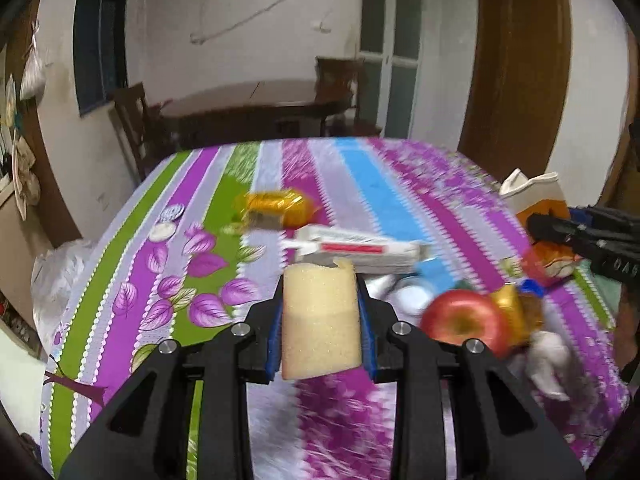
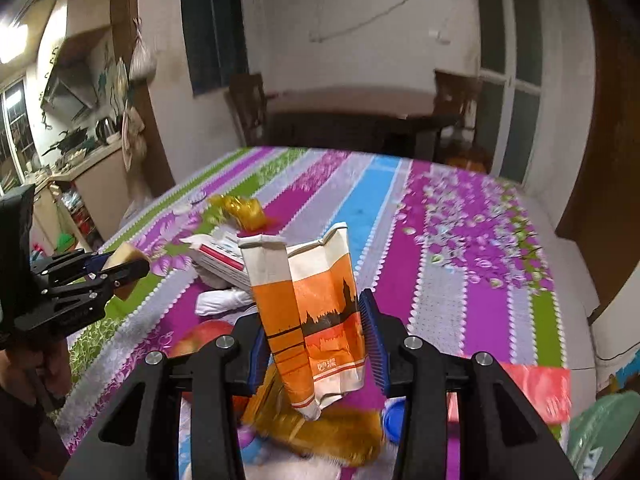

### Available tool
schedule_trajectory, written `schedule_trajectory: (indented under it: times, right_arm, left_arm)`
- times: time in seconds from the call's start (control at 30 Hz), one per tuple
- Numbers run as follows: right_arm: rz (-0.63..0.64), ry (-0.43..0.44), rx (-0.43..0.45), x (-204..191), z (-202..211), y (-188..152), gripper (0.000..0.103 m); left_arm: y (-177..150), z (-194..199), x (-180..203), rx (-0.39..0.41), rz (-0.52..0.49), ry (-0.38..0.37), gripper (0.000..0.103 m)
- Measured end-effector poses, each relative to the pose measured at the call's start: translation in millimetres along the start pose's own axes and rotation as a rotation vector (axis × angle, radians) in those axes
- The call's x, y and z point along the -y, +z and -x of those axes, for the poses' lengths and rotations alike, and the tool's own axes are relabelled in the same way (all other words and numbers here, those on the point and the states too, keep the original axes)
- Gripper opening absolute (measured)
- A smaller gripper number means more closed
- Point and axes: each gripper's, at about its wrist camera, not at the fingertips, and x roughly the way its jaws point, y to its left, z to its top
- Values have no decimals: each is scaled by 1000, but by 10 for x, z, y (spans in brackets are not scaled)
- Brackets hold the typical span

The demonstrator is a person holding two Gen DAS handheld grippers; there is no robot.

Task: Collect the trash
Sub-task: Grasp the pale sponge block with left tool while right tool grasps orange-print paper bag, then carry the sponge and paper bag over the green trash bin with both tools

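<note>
My left gripper [image 1: 320, 312] is shut on a pale yellow sponge piece [image 1: 319, 320], held above the striped tablecloth [image 1: 120, 280]. In the right wrist view that left gripper [image 2: 120, 270] shows at the left with the sponge piece [image 2: 124, 258] in it. My right gripper [image 2: 314, 328] is shut on an orange and white carton [image 2: 316, 308], lifted off the table; the carton [image 1: 536, 196] also shows at the right of the left wrist view. Below lie a red apple [image 1: 464, 320], a white box [image 1: 360, 248], a gold wrapper [image 1: 276, 208] and crumpled white tissue [image 1: 548, 360].
More litter sits under my right gripper: a gold wrapper [image 2: 320, 436], a blue cap [image 2: 394, 416] and a red packet [image 2: 540, 388]. A dark wooden table [image 1: 256, 104] and chairs stand behind. A wooden door [image 1: 520, 60] is at the right.
</note>
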Motion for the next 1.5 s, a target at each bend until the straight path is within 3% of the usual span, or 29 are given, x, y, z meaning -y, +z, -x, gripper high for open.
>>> schedule_trajectory:
  times: [0.27,0.7,1.03,1.5]
  right_arm:
    - [-30,-66,118,-121,809,-350,42]
    - [-110,-216,212,146,1928,-967,42]
    - [-171,-319,236,735,2543,-1241,42]
    - [-248,-481,184,1901,3081,-1577,42]
  left_arm:
    - [-2,490,579,96,-43,-100,29]
    - [-90,815,1474,140,-125,-249,29]
    - [-15,909,2111,168,-186,-335,29]
    - [136,589,3236,153,-267,-485,29]
